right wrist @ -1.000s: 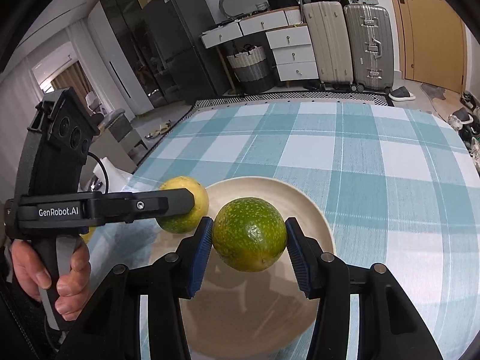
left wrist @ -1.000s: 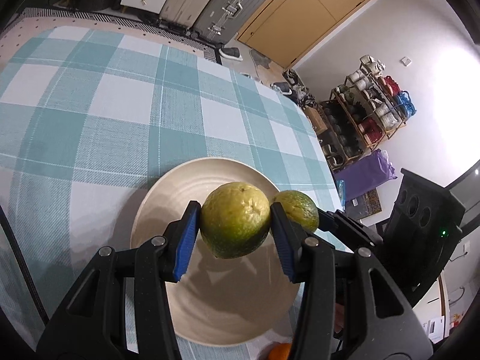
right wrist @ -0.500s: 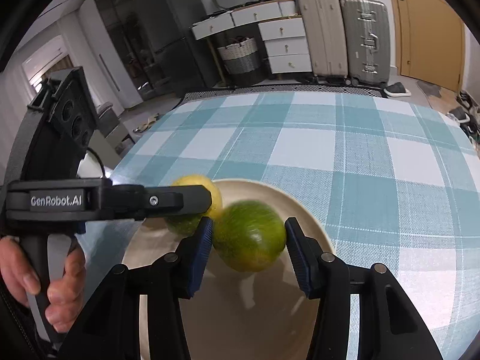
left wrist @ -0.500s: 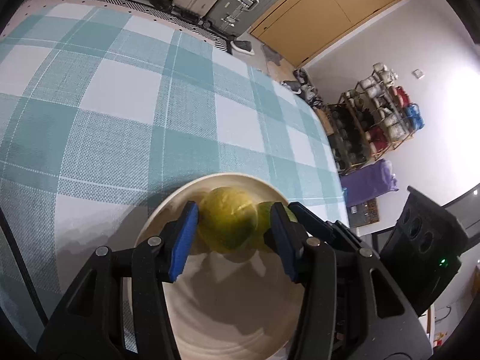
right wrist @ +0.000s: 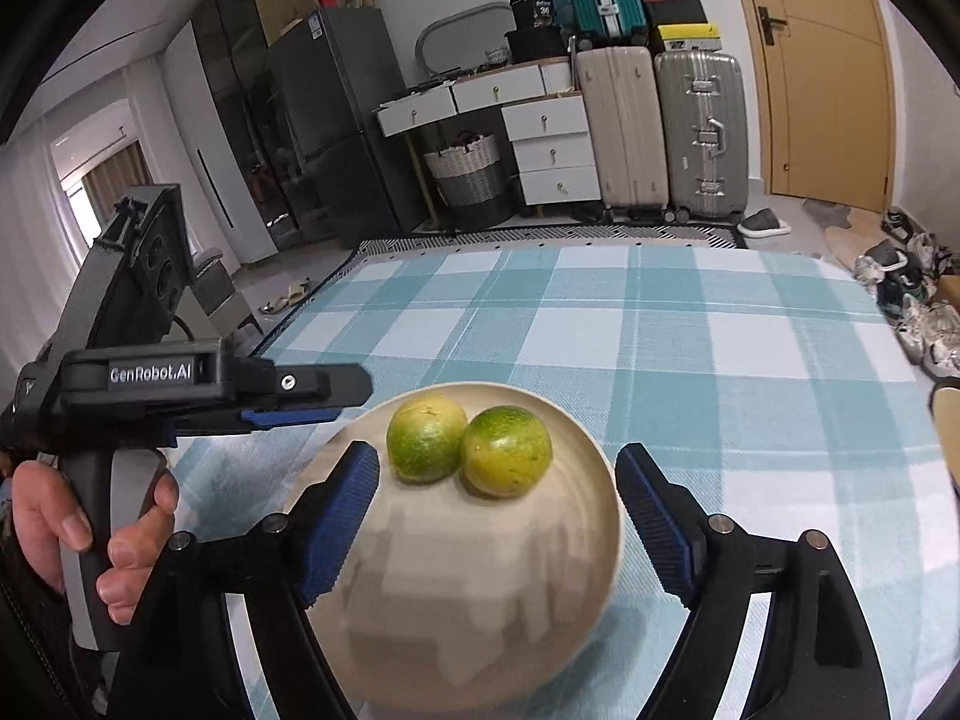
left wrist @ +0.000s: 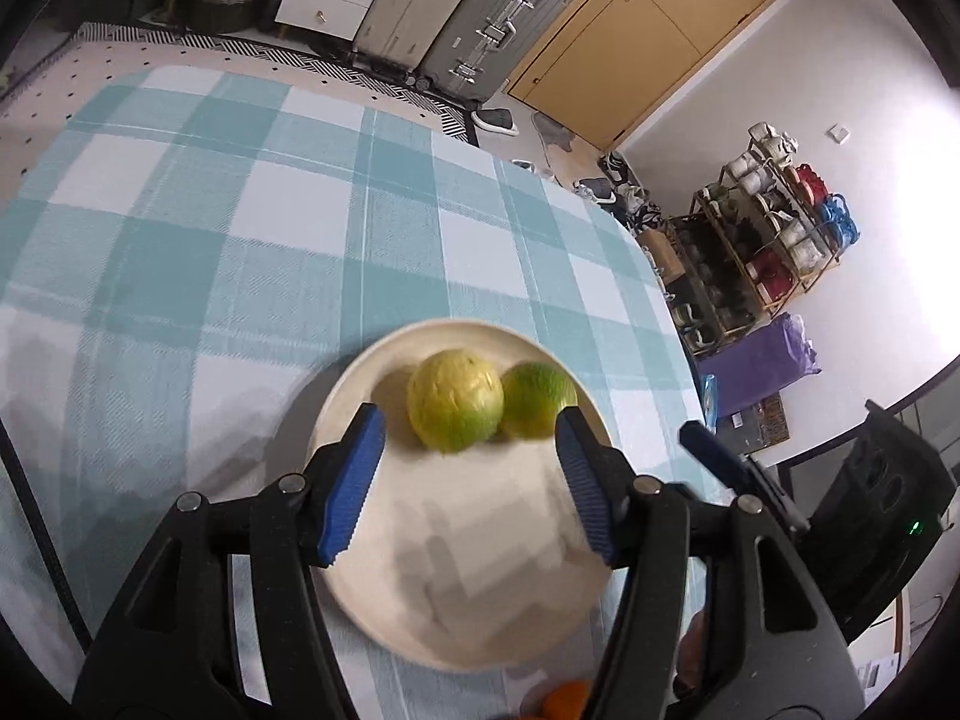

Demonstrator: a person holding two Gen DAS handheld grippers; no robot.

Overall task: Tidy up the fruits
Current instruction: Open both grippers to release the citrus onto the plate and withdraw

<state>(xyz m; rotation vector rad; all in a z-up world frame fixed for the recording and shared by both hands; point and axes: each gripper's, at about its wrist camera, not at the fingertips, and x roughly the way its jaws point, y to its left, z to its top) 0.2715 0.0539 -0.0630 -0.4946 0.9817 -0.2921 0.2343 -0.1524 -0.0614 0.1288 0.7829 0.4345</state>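
Both grippers, left gripper (left wrist: 468,480) and right gripper (right wrist: 498,516), spread wide, empty; two green citrus (right wrist: 427,438) (right wrist: 507,451) touching on one plate (right wrist: 480,600).

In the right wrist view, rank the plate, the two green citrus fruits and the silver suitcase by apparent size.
1. Plate, nearest the camera.
2. Silver suitcase, far off, so truly bigger.
3. The left citrus fruit and right citrus fruit look alike; no ranking.

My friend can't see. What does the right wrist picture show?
Two green fruits sit touching on a cream plate on a checked tablecloth. The right tongs are open just in front of them, and the left tongs reach in from the left.
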